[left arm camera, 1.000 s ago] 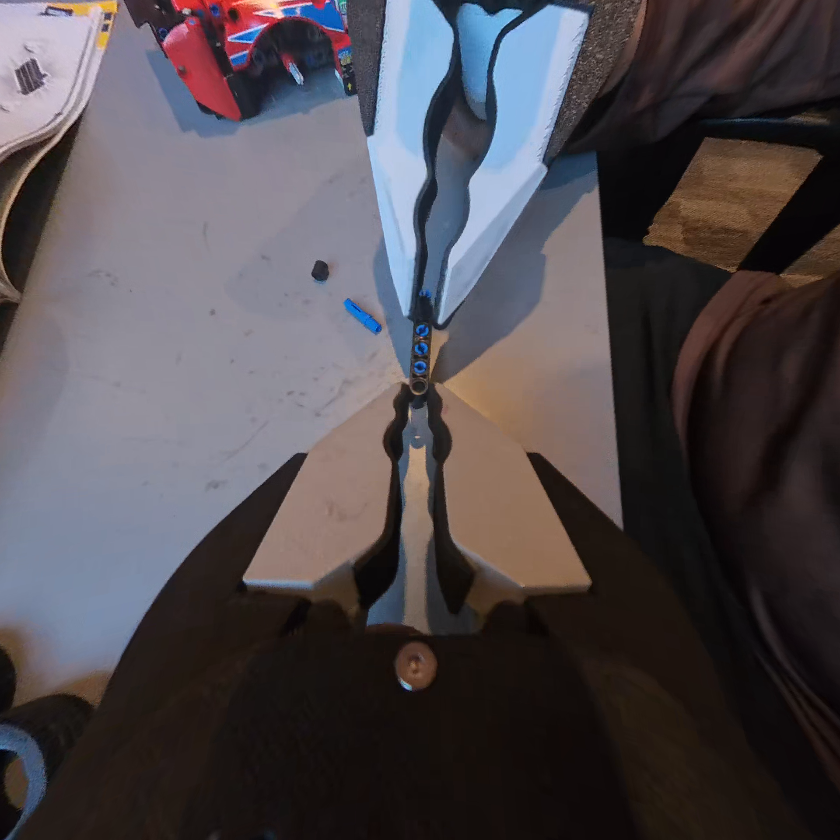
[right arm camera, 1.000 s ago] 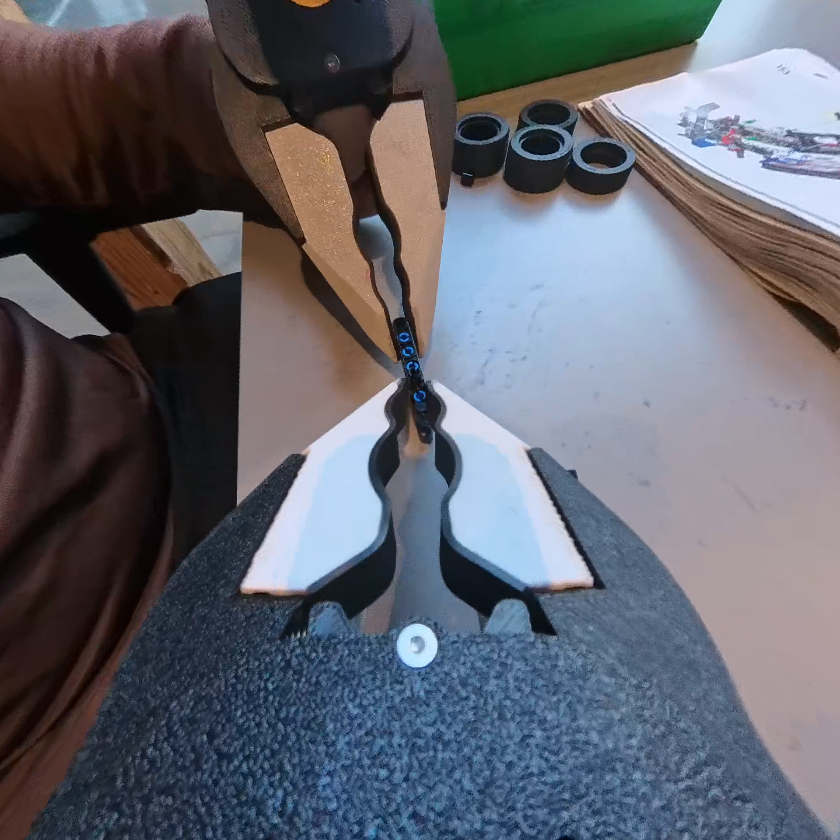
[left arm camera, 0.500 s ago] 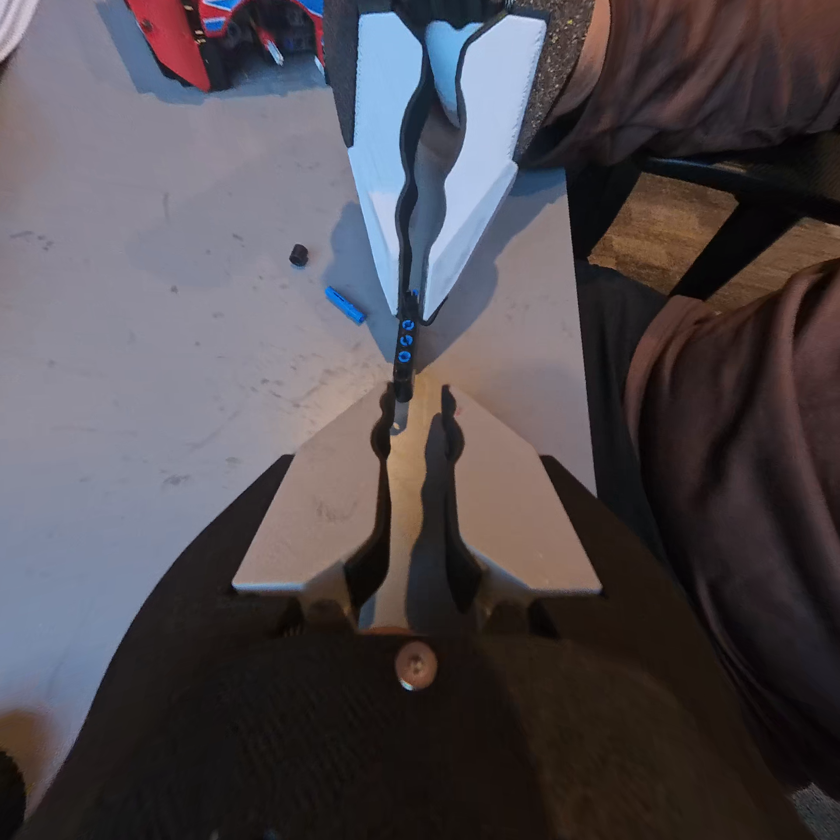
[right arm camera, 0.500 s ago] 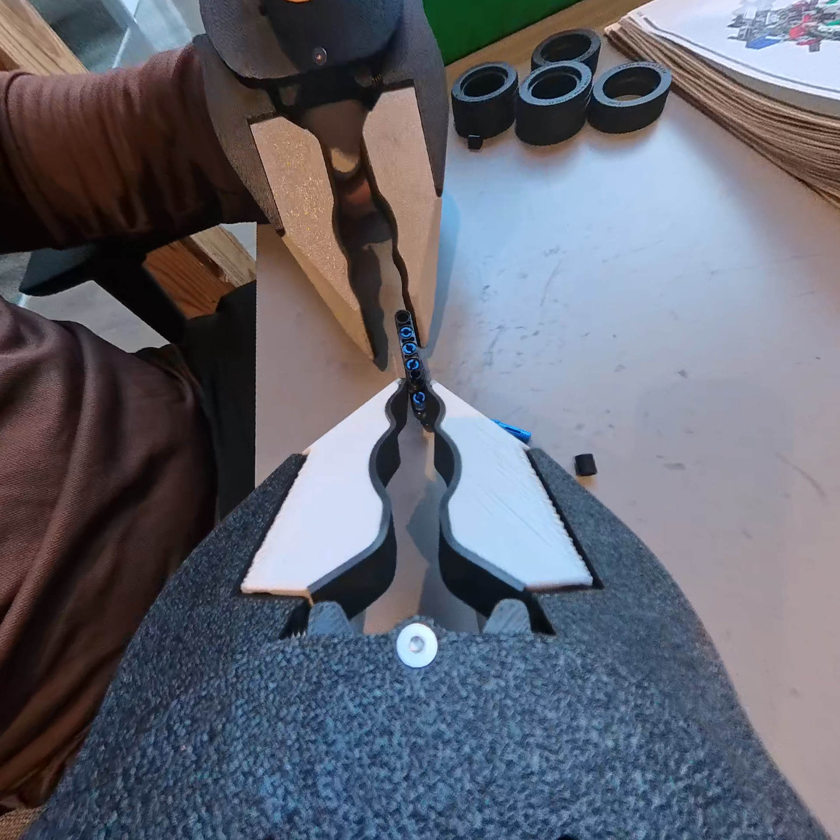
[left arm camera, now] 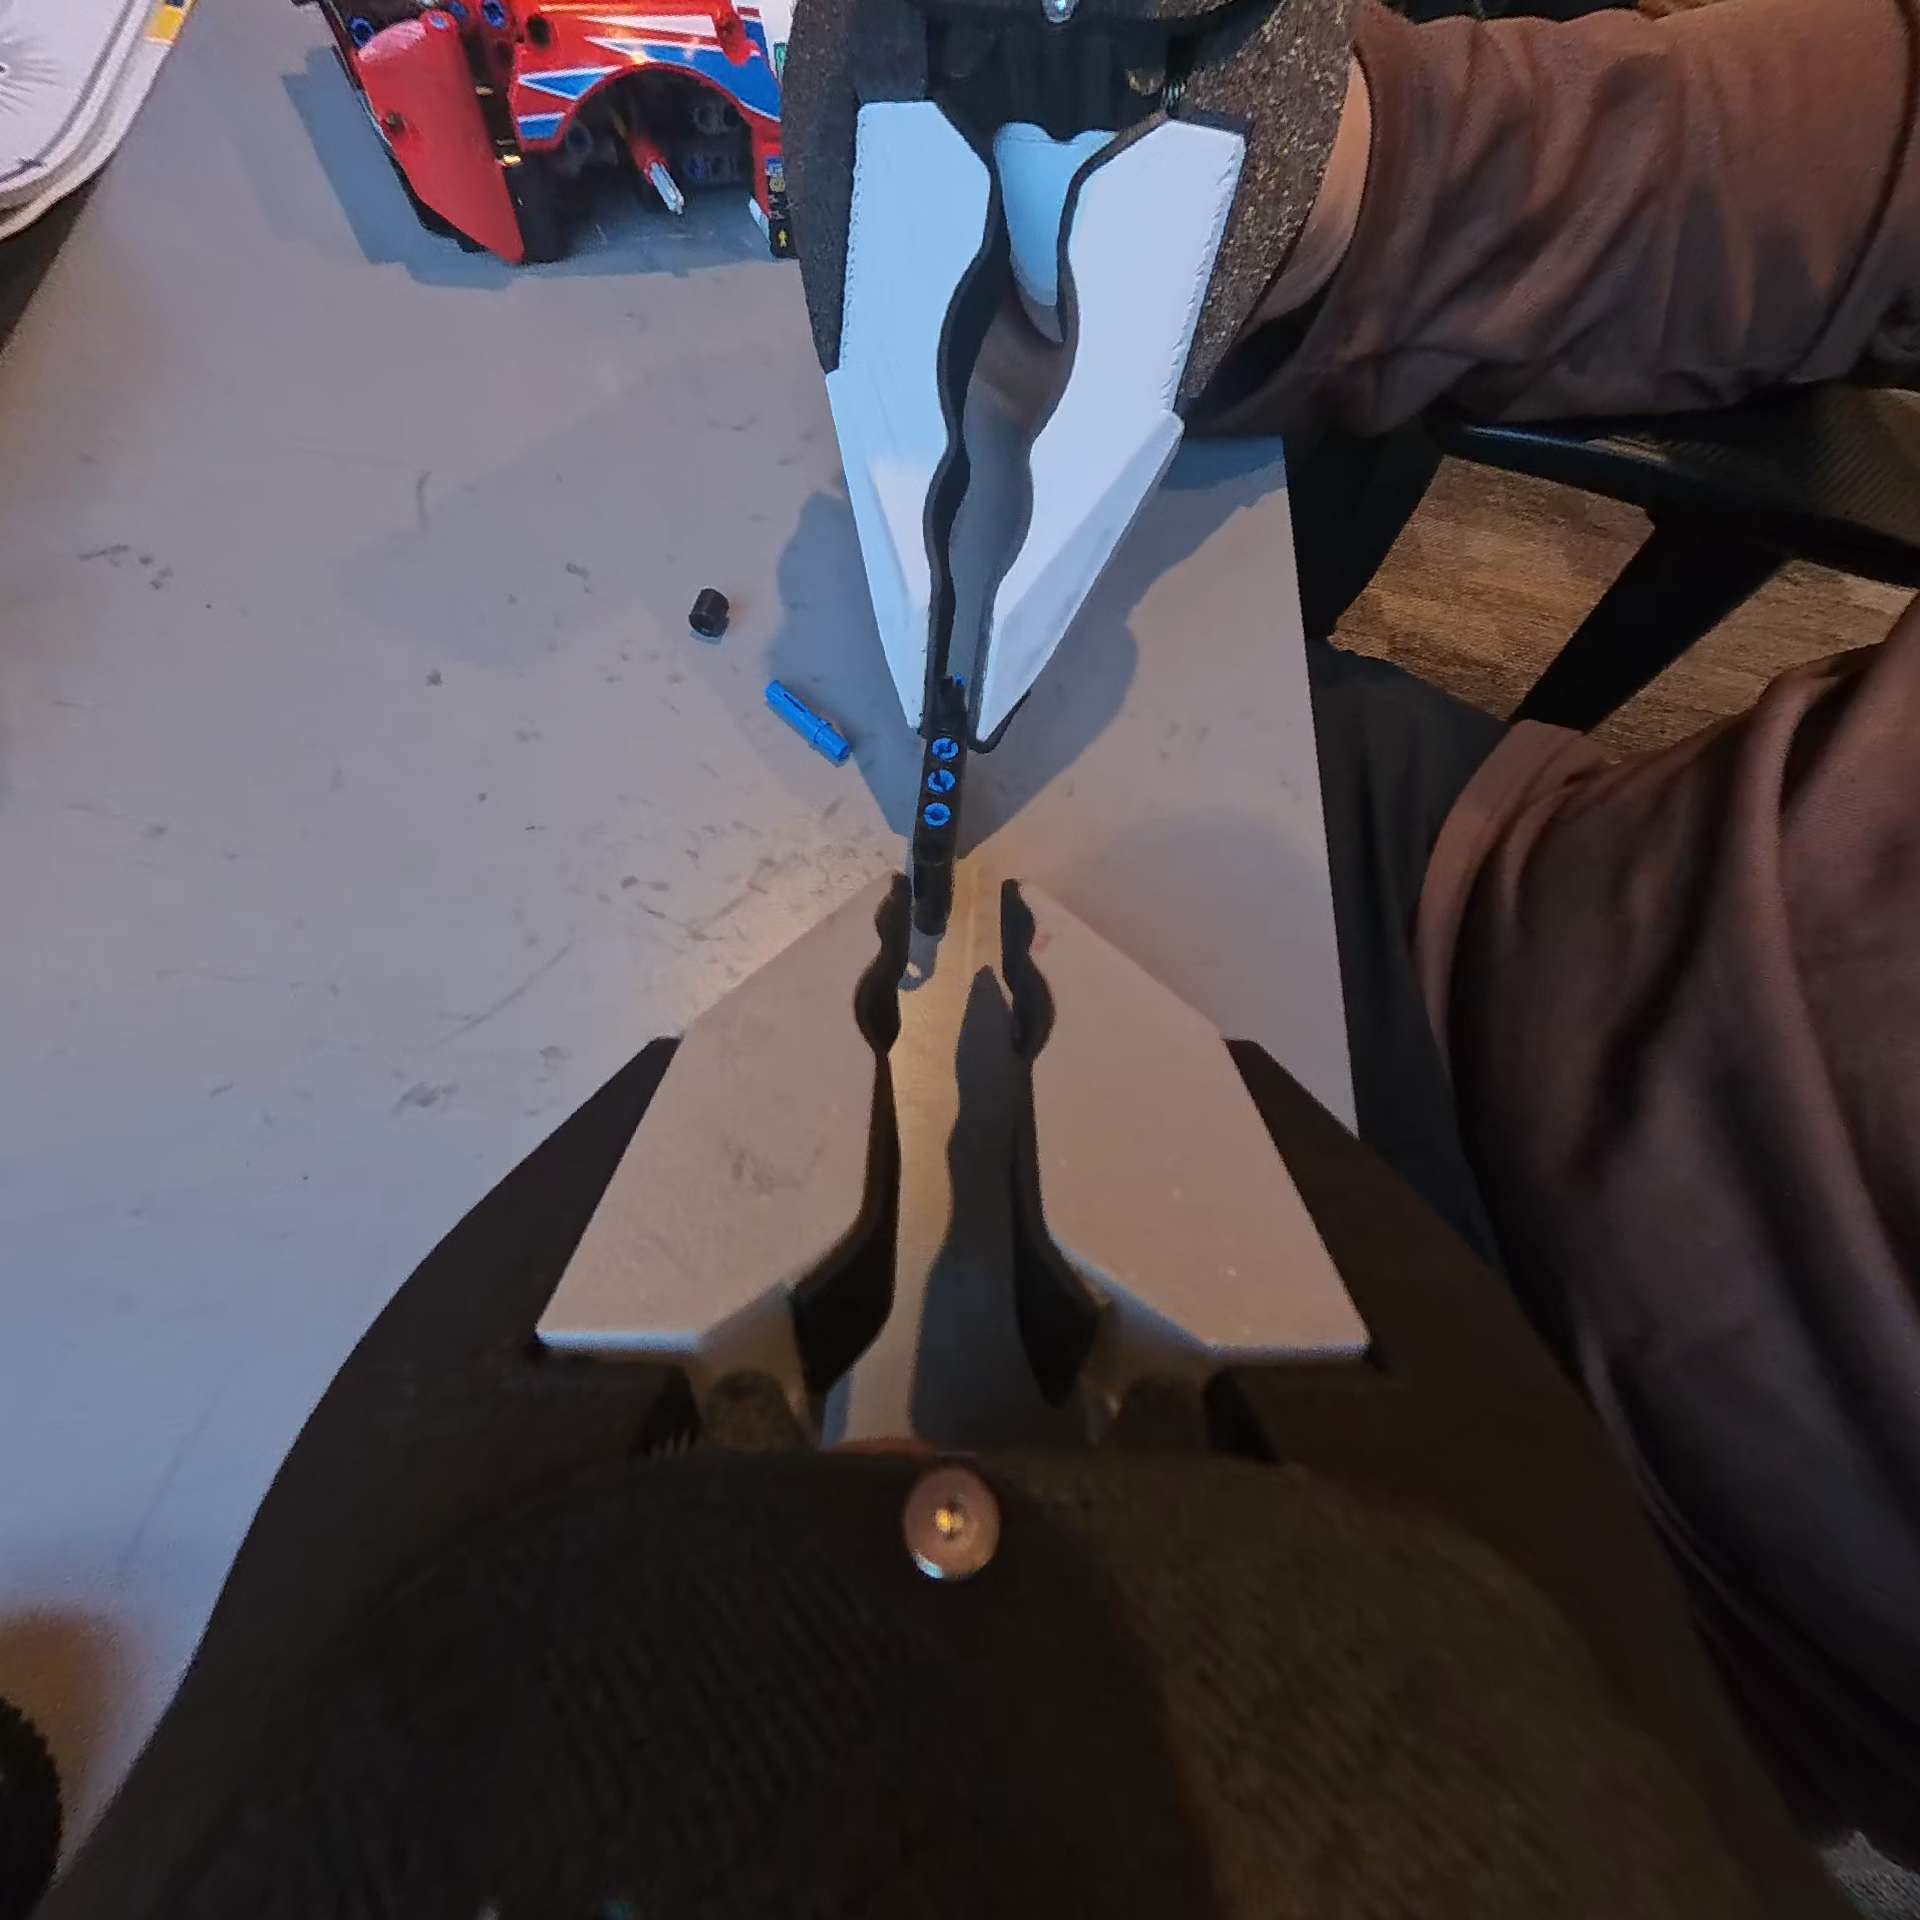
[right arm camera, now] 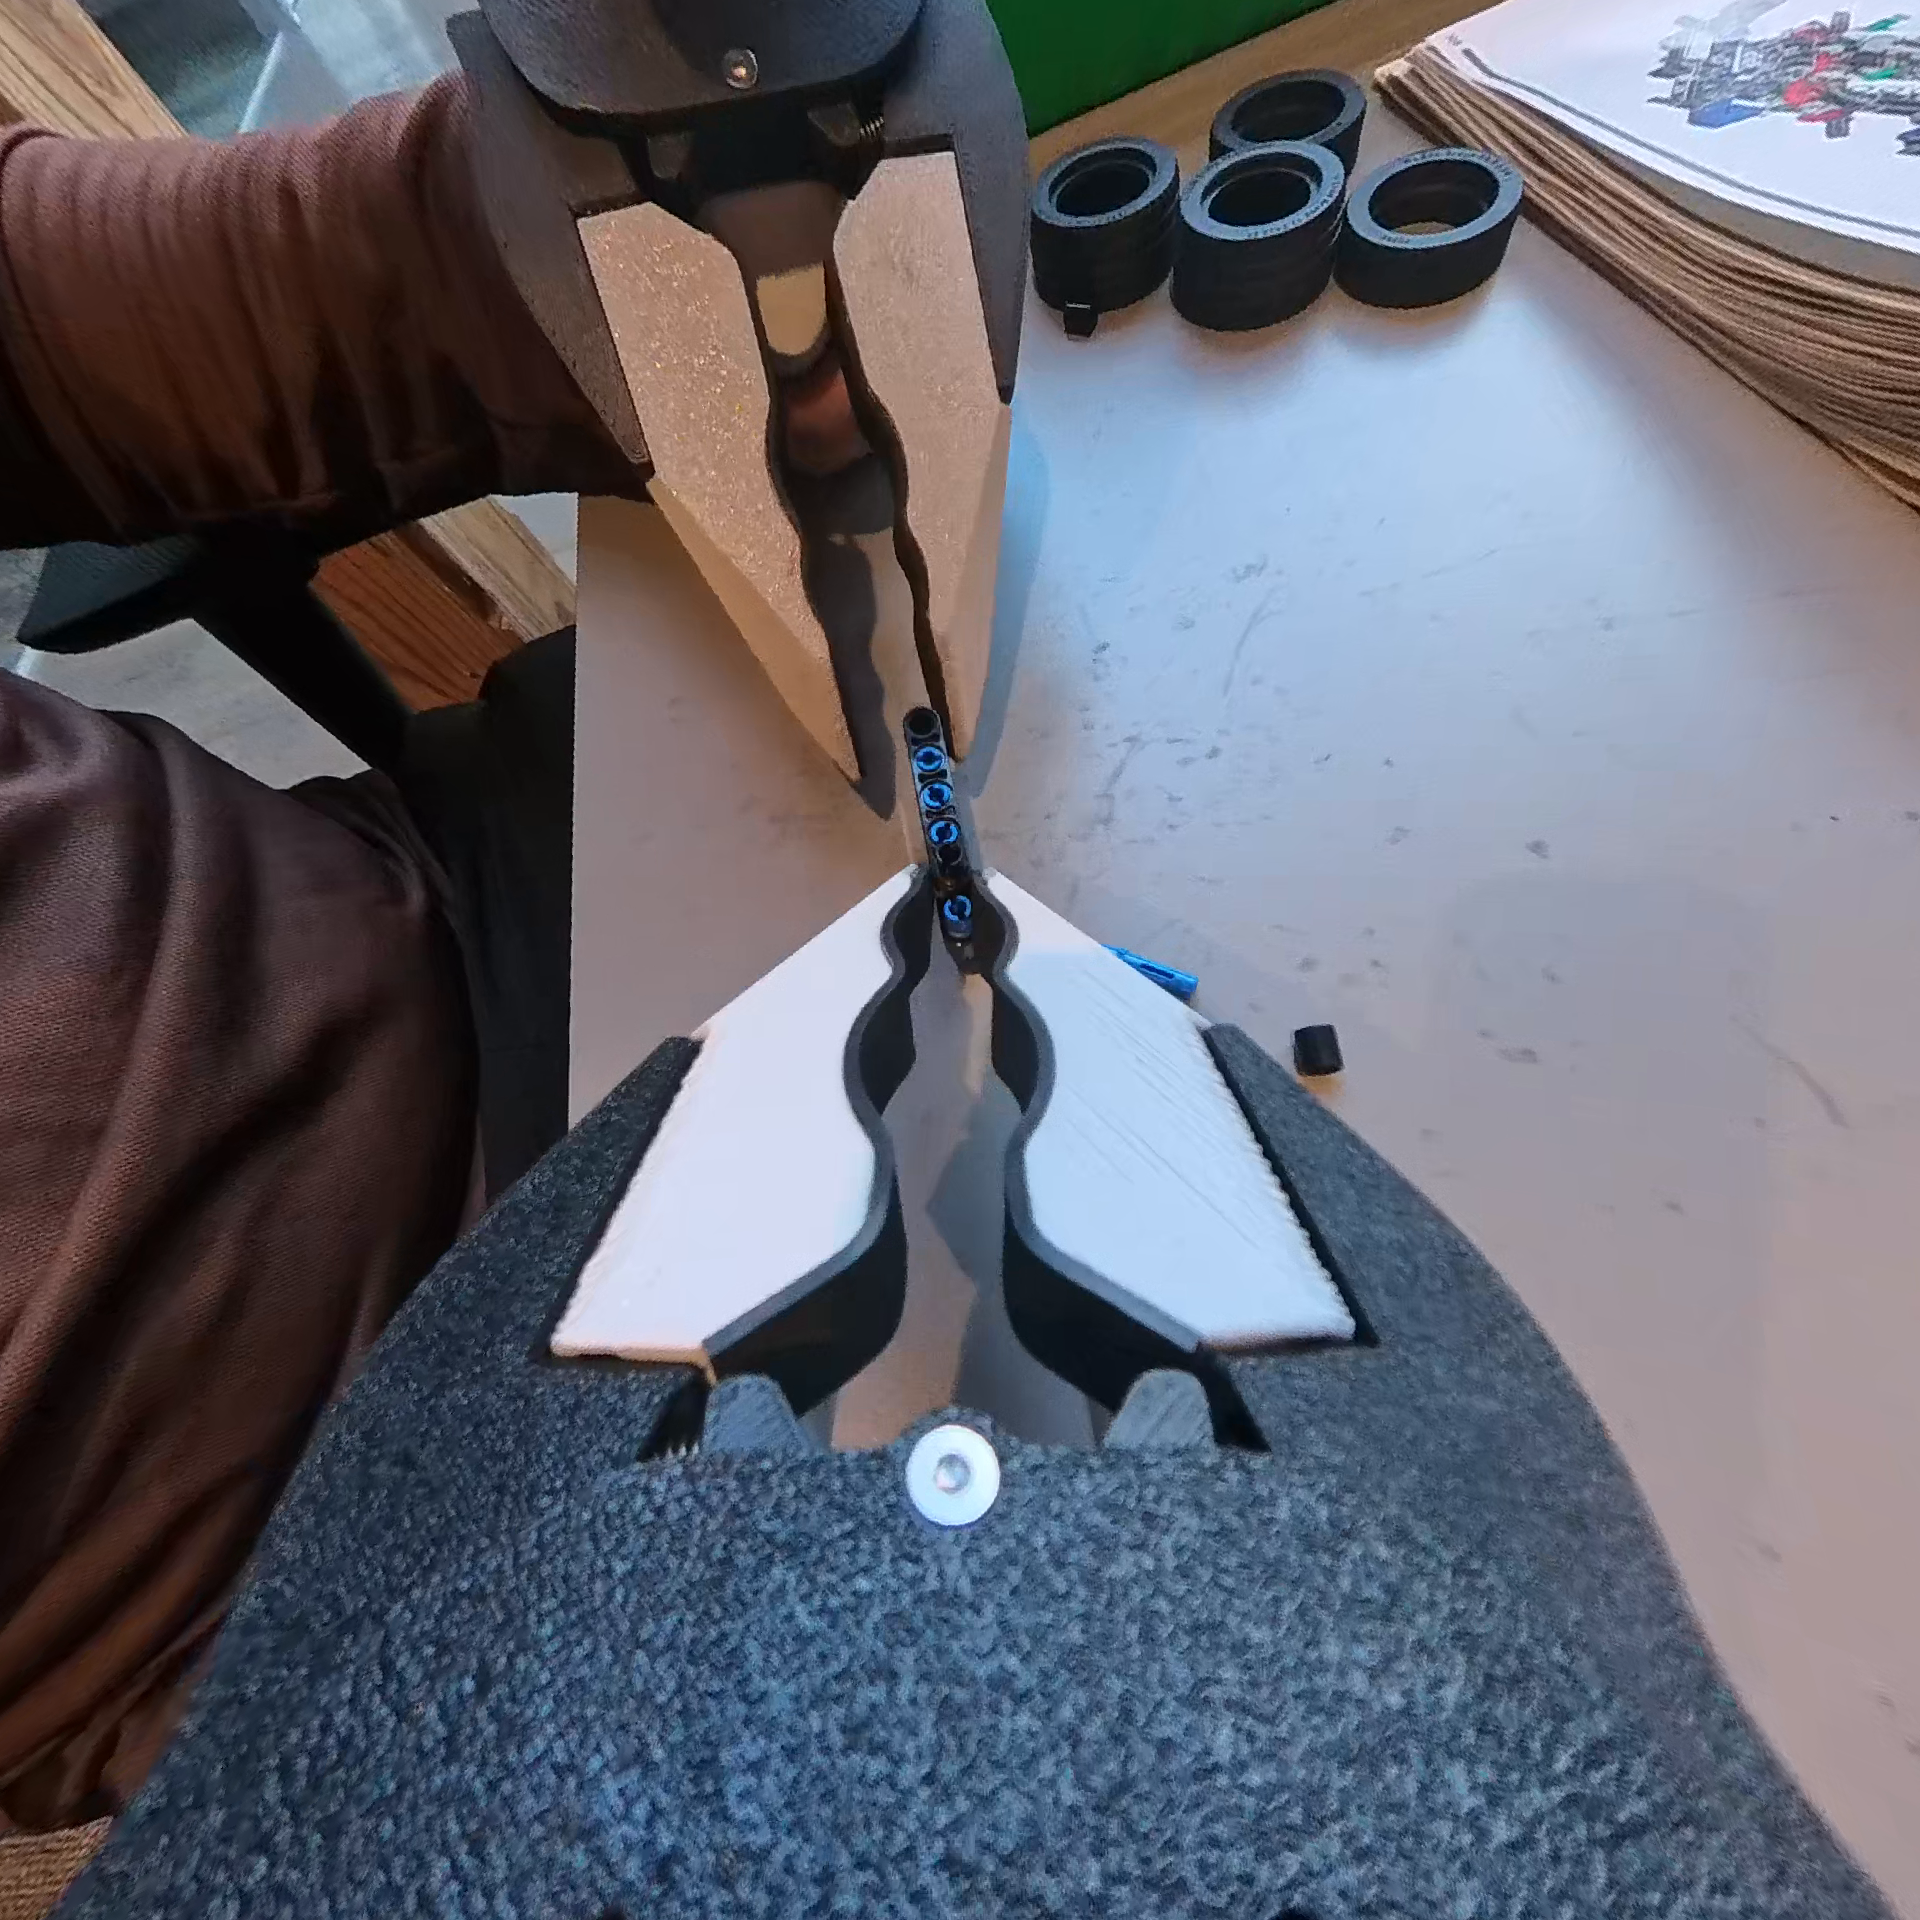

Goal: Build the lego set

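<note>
A thin black beam with blue pins (left arm camera: pixel 940 800) hangs between the two grippers above the table's near edge. My right gripper (right arm camera: pixel 951 883) is shut on one end of the black beam (right arm camera: pixel 935 810); it also shows in the left wrist view (left arm camera: pixel 948 717). My left gripper (left arm camera: pixel 951 894) is open, its jaws a small gap apart around the beam's free end, not clamping it; it also shows in the right wrist view (right arm camera: pixel 909 764). A loose blue pin (left arm camera: pixel 807 723) and a small black bush (left arm camera: pixel 710 611) lie on the table (left arm camera: pixel 312 831) left of the beam.
A partly built red car model (left arm camera: pixel 561 114) stands at the far side. Several black tyres (right arm camera: pixel 1268 208) and an instruction booklet (right arm camera: pixel 1714 166) lie on the table. The person's brown sleeves and lap flank the table edge (left arm camera: pixel 1320 831). The grippers are tip to tip, or close to it. My right gripper's tips are some 7 cm from the small black bush (left arm camera: pixel 710 611). It turns up in the right wrist view (right arm camera: pixel 1314 1045) as well.
My left gripper let go of the beam and opened a little. My right gripper still holds the beam. The views shifted slightly, bringing the red car back into sight.
</note>
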Tool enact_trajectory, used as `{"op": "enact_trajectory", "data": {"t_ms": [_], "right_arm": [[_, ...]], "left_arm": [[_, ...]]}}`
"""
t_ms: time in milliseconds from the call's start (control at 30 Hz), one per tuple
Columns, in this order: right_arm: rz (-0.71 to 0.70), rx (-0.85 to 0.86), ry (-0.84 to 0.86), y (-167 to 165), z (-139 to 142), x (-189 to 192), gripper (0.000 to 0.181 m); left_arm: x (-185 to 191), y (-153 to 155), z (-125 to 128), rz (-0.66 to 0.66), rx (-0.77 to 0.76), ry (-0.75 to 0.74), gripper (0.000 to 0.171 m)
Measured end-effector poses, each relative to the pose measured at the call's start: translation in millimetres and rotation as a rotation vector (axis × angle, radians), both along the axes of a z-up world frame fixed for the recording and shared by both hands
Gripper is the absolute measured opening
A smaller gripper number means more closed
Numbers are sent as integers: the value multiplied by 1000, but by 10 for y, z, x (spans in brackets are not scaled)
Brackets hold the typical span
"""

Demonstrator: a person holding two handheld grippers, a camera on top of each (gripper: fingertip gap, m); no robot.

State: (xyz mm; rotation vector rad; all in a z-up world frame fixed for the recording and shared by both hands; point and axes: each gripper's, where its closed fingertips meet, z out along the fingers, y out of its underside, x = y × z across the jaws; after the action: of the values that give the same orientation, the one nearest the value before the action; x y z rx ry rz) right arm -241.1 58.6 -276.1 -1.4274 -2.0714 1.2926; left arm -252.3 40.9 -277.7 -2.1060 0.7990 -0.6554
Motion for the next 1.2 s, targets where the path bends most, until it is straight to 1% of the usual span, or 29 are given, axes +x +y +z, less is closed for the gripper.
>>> {"op": "enact_trajectory", "data": {"t_ms": [133,267,400,633,1200], "right_arm": [[0,1,2,9,3,-3,7],[11,19,0,3,-10,7,7],[13,39,-1,-3,-9,10,7],[3,59,4,44,28,24,7],[26,94,-1,33,-9,40,7]], "left_arm": [[-16,18,13,11,-1,-13,11],[-17,23,-12,14,5,15,6],[-17,4,-13,3,-3,8,8],[-122,21,16,32,1,-13,6],[5,42,12,5,22,9,6]]}}
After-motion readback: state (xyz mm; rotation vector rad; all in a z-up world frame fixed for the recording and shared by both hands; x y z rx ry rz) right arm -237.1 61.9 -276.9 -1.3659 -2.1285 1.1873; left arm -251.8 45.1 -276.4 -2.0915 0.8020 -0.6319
